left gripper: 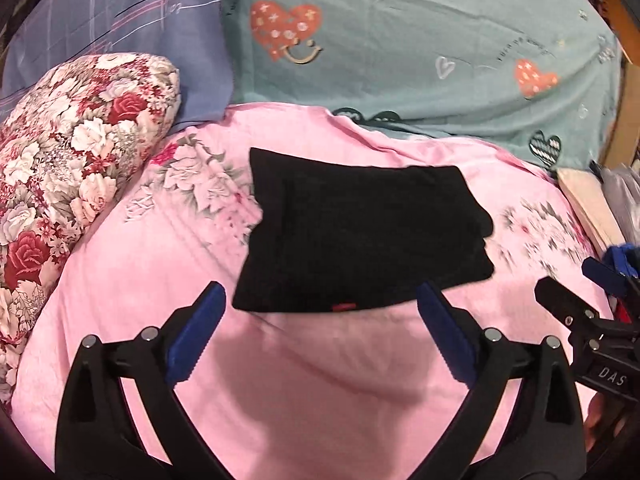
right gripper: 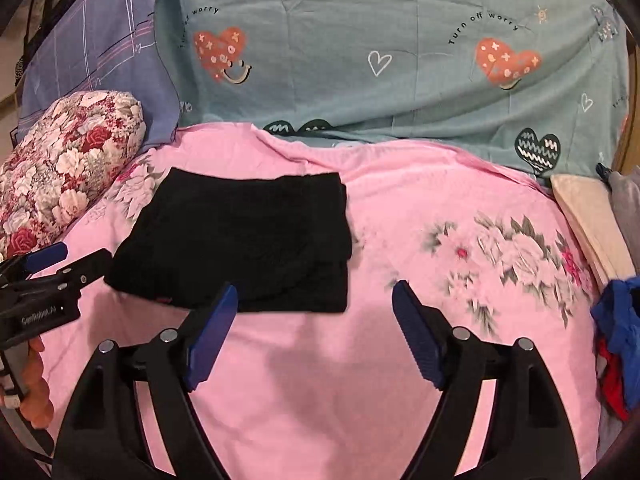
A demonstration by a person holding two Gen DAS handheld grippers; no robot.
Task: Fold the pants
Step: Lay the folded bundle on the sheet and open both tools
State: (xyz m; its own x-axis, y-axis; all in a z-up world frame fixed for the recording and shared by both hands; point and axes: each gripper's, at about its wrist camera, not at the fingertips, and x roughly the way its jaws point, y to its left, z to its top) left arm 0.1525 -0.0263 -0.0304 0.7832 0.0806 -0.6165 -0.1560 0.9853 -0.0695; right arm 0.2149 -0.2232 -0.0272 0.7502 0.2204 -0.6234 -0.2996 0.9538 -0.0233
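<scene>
The black pants (left gripper: 360, 236) lie folded into a compact rectangle on the pink floral sheet (left gripper: 304, 392); a small red tag shows at their near edge. In the right wrist view the pants (right gripper: 240, 240) lie left of centre. My left gripper (left gripper: 322, 296) is open and empty, just short of the pants' near edge. My right gripper (right gripper: 314, 298) is open and empty, by the pants' near right corner. Each gripper shows at the edge of the other's view: the right one (left gripper: 580, 292) and the left one (right gripper: 76, 260).
A red and white floral pillow (left gripper: 68, 184) lies at the left. A teal heart-print cover (left gripper: 420, 52) and a purple plaid cover (left gripper: 116, 20) lie at the back. A cream folded cloth (right gripper: 588, 224) and blue and red clothes (right gripper: 618, 340) sit at the right edge.
</scene>
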